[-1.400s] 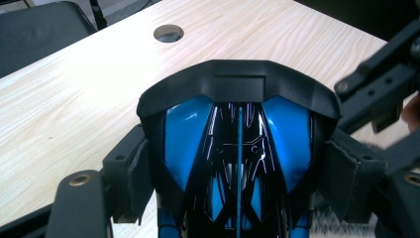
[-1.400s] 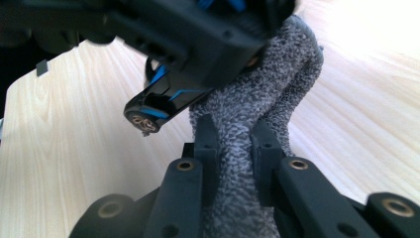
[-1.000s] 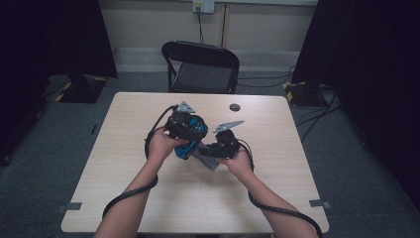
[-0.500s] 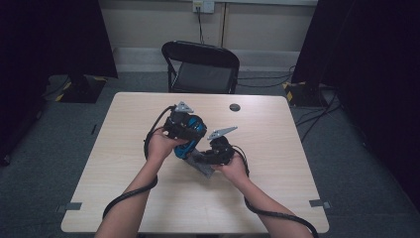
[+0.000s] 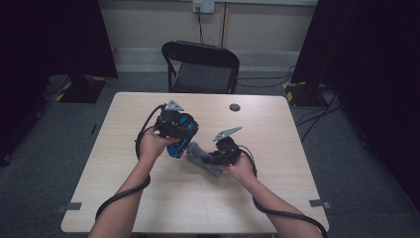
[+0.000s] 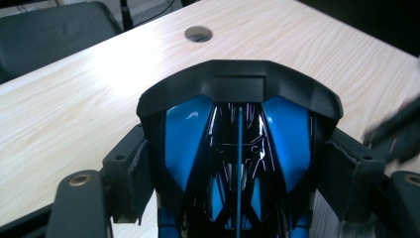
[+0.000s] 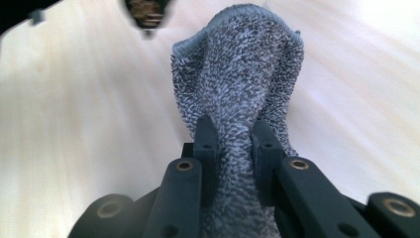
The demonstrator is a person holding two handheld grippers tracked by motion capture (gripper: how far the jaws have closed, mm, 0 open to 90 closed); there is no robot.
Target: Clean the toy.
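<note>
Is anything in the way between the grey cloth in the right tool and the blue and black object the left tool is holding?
Nothing visible. In the high view the grey cloth, clamped in the right tool, lies right beside the blue and black object gripped by the left tool, with bare table around them.

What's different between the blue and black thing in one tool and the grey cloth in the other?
The blue and black thing is hard, glossy and wide, spreading the left tool far apart. The grey cloth is soft, fuzzy and bunched, pinched thin in the right tool. Both are gripped over the table.
</note>
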